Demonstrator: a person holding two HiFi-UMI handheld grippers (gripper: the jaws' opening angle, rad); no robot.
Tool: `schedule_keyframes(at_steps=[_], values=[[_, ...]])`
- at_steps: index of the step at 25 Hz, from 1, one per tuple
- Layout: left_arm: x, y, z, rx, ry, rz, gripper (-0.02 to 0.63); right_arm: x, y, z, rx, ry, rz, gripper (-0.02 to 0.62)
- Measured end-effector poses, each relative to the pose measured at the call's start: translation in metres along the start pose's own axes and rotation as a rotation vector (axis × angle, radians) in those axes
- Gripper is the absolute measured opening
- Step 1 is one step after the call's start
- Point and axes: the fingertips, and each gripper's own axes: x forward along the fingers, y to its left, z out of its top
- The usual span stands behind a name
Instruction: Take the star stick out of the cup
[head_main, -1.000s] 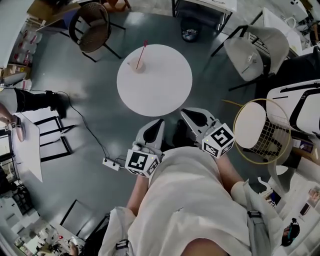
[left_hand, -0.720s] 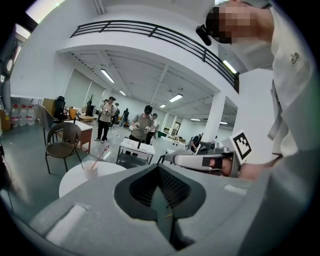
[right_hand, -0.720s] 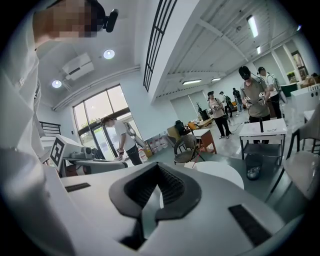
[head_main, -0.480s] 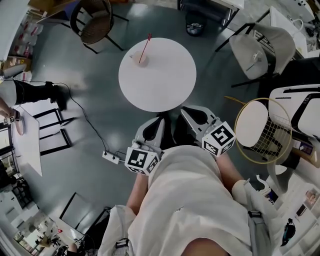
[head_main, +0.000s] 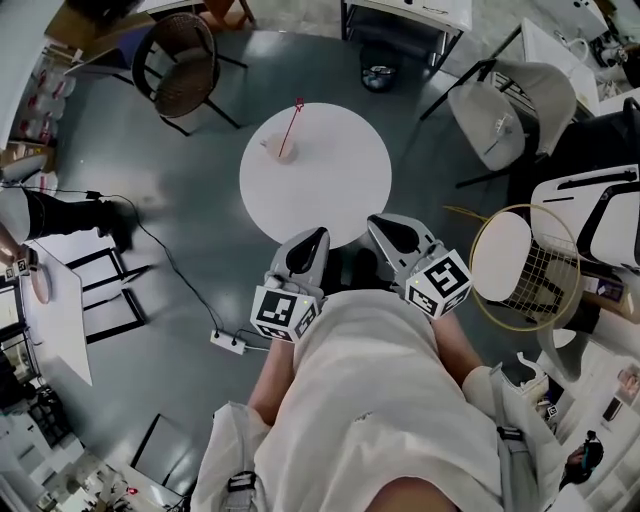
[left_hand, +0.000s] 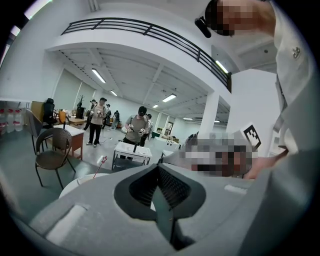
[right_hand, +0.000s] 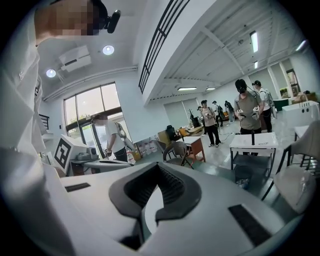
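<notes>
A small cup (head_main: 276, 150) stands at the far left of the round white table (head_main: 330, 190). The red star stick (head_main: 291, 127) leans out of it, star end up. In the left gripper view the star stick (left_hand: 98, 168) shows small beyond the table's rim (left_hand: 75, 183). My left gripper (head_main: 318, 236) and right gripper (head_main: 376, 222) sit side by side at the table's near edge, well short of the cup. Both are shut and hold nothing. The left gripper's (left_hand: 159, 167) pads meet, and the right gripper (right_hand: 159, 167) looks the same.
A wicker chair (head_main: 180, 62) stands beyond the table at the left, a grey chair (head_main: 510, 110) at the right. A wire-frame side table (head_main: 525, 265) is close on my right. A power strip (head_main: 231, 342) and cable lie on the floor at the left. People stand farther off.
Both grippers have moved forward, from short of the table to its near edge. They stay shut. The cup and stick have not moved on the table.
</notes>
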Motion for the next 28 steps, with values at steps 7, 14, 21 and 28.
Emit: schedule_keyframes(at_steps=[7,14,21,28], values=[[0.016,0.043,0.015,0.026,0.016,-0.032,0.009,0.034,0.006,0.009,0.001,0.005,-0.033,0.006],[0.027,0.077,0.020,0.034,0.049,-0.069,0.009,0.061,0.000,0.018,0.021,0.008,-0.094,0.006],[0.038,0.116,0.011,0.027,0.099,-0.125,0.009,0.081,-0.001,0.015,0.042,0.035,-0.168,0.006],[0.057,0.138,0.007,0.039,0.130,-0.163,0.009,0.089,-0.009,0.009,0.087,0.041,-0.234,0.006]])
